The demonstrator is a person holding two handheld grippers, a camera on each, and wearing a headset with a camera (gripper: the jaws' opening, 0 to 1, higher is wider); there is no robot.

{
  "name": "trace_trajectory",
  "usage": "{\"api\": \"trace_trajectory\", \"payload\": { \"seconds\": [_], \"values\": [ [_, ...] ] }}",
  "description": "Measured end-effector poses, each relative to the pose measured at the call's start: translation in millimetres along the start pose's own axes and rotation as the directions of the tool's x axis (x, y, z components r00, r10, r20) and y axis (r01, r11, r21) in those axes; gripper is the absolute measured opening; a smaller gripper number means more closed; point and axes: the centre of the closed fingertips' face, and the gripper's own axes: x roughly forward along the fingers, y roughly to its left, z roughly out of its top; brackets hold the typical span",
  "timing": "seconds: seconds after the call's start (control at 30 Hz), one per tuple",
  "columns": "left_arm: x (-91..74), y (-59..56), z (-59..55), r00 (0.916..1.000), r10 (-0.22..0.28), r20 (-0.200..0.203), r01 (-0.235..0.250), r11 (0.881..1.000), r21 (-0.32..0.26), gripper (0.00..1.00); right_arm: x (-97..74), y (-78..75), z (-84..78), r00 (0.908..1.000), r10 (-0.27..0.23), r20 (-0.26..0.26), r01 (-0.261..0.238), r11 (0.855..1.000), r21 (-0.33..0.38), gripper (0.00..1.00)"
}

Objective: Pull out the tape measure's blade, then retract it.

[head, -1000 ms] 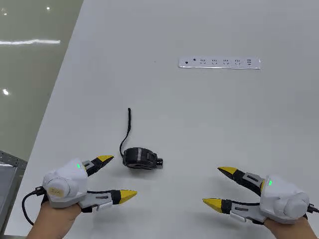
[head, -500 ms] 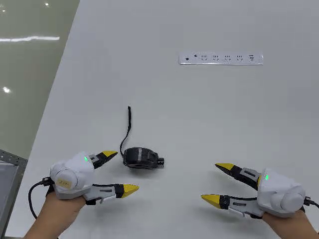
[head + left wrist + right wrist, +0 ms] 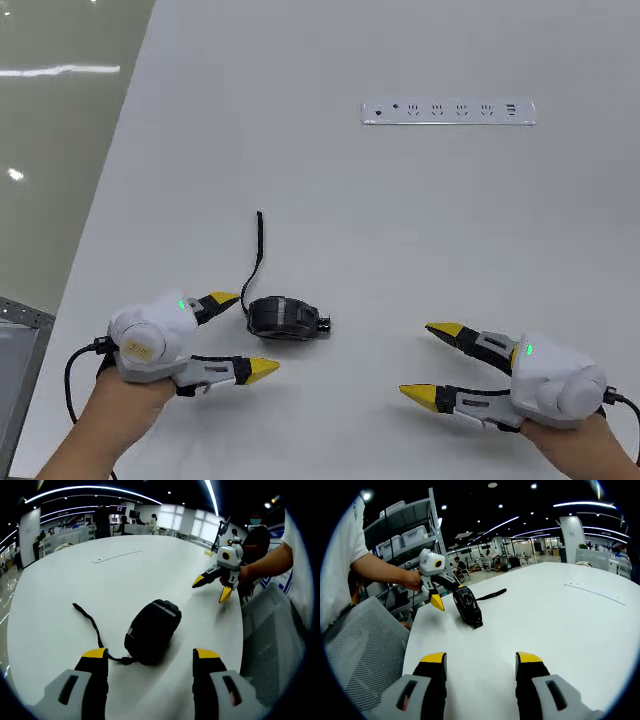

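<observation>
Matt black tape measure (image 3: 284,318), smooth white table (image 3: 400,230)

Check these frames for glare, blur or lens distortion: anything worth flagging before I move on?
Head view: even light, sharp, faint shadows on the table, glare streaks on the floor. Left gripper view: fisheye bows the table edge, tape measure in focus. Right gripper view: same bowing, bright ceiling lights overhead.

tape measure (image 3: 284,318) blade seemingly hidden in case, power strip (image 3: 448,110) markings unreadable

Head view overhead; opposing gripper views share the tape measure (image 3: 284,318).
</observation>
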Motion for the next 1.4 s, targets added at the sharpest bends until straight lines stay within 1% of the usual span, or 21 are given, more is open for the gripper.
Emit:
{"api": "trace_trajectory", "payload": {
  "seconds": [0.07, 0.17, 0.3, 0.57, 0.67, 0.73, 1.0, 1.2, 1.27, 1.3, 1.33, 1.4],
  "values": [
    [1.1, 0.3, 0.2, 1.0, -0.009, -0.001, 0.009, 1.0, 0.013, 0.65, 3.2, -0.1, -1.8, 0.9999, 0.014, -0.007, -0.014, 1.0, -0.003, 0.56],
    [3.5, 2.7, -1.2, 0.9998, -0.012, -0.017, 0.012, 1.0, 0.015, 0.63, 5.9, -1.9, -4.1, 0.9996, 0.02, -0.021, -0.02, 1.0, -0.01, 0.56],
    [4.7, 6.6, -0.4, 0.9998, -0.012, -0.016, 0.012, 1.0, 0.018, 0.63, 7.8, -4.6, -5.3, 0.9996, 0.02, -0.02, -0.02, 1.0, -0.01, 0.56],
    [13.9, 5.2, 1.7, 0.9982, -0.051, -0.03, 0.052, 0.998, 0.036, 0.6, 13.9, -7.3, -6.3, 0.9992, 0.029, -0.026, -0.029, 1.0, -0.011, 0.55],
    [17.3, 3.0, 3.7, 0.9969, -0.071, -0.035, 0.072, 0.996, 0.046, 0.58, 16.0, -8.9, -8.8, 0.9987, 0.031, -0.042, -0.031, 0.999, -0.019, 0.55],
    [19.7, 0.6, 5.5, 0.9955, -0.085, -0.04, 0.088, 0.995, 0.057, 0.58, 16.9, -9.6, -8.2, 0.9986, 0.033, -0.041, -0.034, 0.999, -0.018, 0.55],
    [25.5, -0.3, 7.0, 0.9919, -0.114, -0.055, 0.119, 0.99, 0.081, 0.56, 21.6, -11.3, -7.9, 0.9982, 0.045, -0.041, -0.045, 0.999, -0.017, 0.55],
    [27.7, -0.1, 6.3, 0.9886, -0.134, -0.069, 0.139, 0.987, 0.086, 0.53, 23.9, -12.0, -5.8, 0.998, 0.051, -0.038, -0.052, 0.999, -0.013, 0.54],
    [27.2, -2.3, 7.1, 0.986, -0.152, -0.068, 0.158, 0.984, 0.086, 0.48, 25.0, -12.6, -5.5, 0.9978, 0.054, -0.038, -0.054, 0.998, -0.013, 0.54],
    [27.1, -3.8, 7.4, 0.9844, -0.163, -0.067, 0.168, 0.982, 0.088, 0.43, 25.6, -12.5, -5.4, 0.9978, 0.055, -0.038, -0.055, 0.998, -0.013, 0.54],
    [27.4, -4.3, 7.0, 0.9835, -0.166, -0.071, 0.172, 0.981, 0.091, 0.41, 26.1, -12.6, -5.3, 0.9977, 0.056, -0.038, -0.057, 0.998, -0.014, 0.54],
    [28.0, -3.9, 5.1, 0.9824, -0.169, -0.081, 0.175, 0.981, 0.085, 0.4, 27.1, -13.1, -5.2, 0.9975, 0.058, -0.04, -0.058, 0.998, -0.014, 0.53]
  ]
}}
